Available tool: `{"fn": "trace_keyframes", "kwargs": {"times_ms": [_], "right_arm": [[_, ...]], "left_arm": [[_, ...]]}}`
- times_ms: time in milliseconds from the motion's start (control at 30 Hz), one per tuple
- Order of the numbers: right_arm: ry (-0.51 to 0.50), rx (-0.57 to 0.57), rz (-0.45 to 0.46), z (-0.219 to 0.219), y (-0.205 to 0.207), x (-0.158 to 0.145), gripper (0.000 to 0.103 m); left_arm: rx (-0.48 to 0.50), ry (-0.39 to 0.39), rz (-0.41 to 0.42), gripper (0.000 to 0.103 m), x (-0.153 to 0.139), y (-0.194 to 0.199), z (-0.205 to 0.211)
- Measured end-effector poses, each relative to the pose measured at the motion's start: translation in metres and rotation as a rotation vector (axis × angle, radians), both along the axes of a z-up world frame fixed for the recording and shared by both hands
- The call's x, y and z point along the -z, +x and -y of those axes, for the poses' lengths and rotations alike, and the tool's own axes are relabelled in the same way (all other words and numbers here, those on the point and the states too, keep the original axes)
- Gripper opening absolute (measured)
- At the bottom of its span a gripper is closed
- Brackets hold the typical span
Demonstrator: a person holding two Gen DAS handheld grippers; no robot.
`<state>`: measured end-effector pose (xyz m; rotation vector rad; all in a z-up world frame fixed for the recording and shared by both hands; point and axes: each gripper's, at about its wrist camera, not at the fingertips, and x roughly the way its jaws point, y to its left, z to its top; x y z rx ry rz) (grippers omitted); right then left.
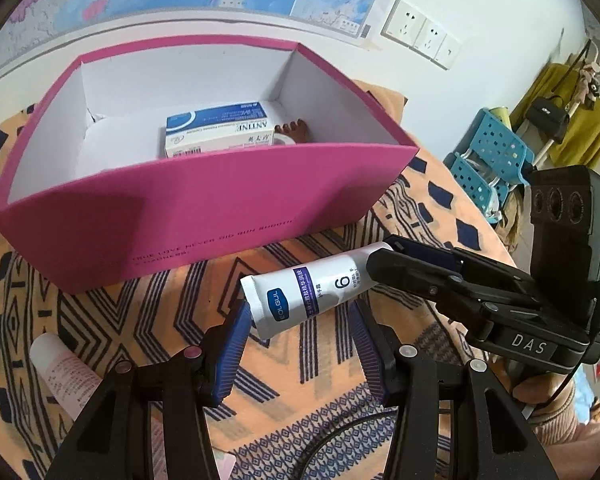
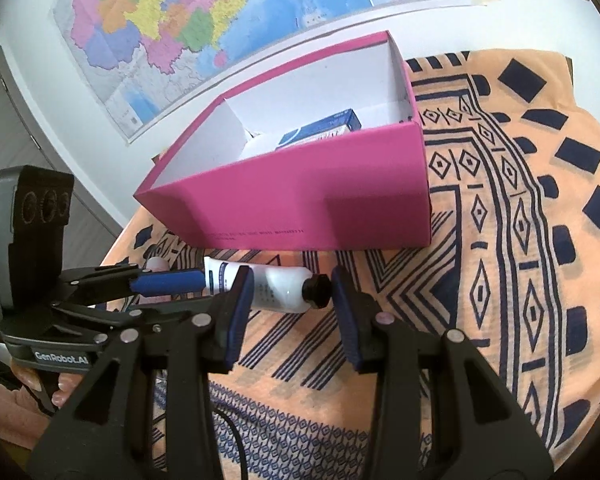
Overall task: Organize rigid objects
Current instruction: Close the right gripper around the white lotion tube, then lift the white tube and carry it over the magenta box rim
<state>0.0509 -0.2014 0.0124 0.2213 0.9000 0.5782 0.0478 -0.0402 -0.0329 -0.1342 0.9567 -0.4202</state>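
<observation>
**Tube up between 2 claws, box waiting**

You've got the white tube (image 1: 312, 294) off the cloth, carried by both claws at once. Your left gripper (image 1: 300, 340) is clamped on the flat crimped end, blue pads either side of it. Your right gripper (image 2: 292, 304) pinches the black cap end, pads pressing on the neck and cap. Neither claw is empty, neither hangs loose.

The pink box (image 1: 204, 216) sits just beyond the fingertips of both claws, its open top facing you. Inside, 1 blue-and-white carton (image 1: 220, 132) already lies on the floor of the box, with what looks like a roll of tape (image 1: 282, 138) beside it, so part of the sorting is done.

What's left? The tube needs to clear the near wall and go in next to the carton. Then there's a pink-printed tube (image 1: 66, 368) on the patterned cloth (image 2: 520, 240), down to the left of your left claw, untouched. Call it roughly halfway, judging by what's in and what's out.

Mind that near wall as you go over.
</observation>
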Motion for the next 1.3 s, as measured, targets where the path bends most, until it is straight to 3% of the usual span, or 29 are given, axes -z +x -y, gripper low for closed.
{"fn": "trace_keyframes", "kwargs": {"times_ms": [767,1300], "right_arm": [[0.001,-0.022,0.142,-0.01,0.0,-0.049,0.043],[0.019,-0.009,0.204,-0.008,0.022,-0.073,0.043]], "left_arm": [[-0.036,-0.02,0.116,0.051,-0.041,-0.008,-0.007],[-0.044,0.001,0.189,0.051,-0.067,0.008,-0.004]]}}
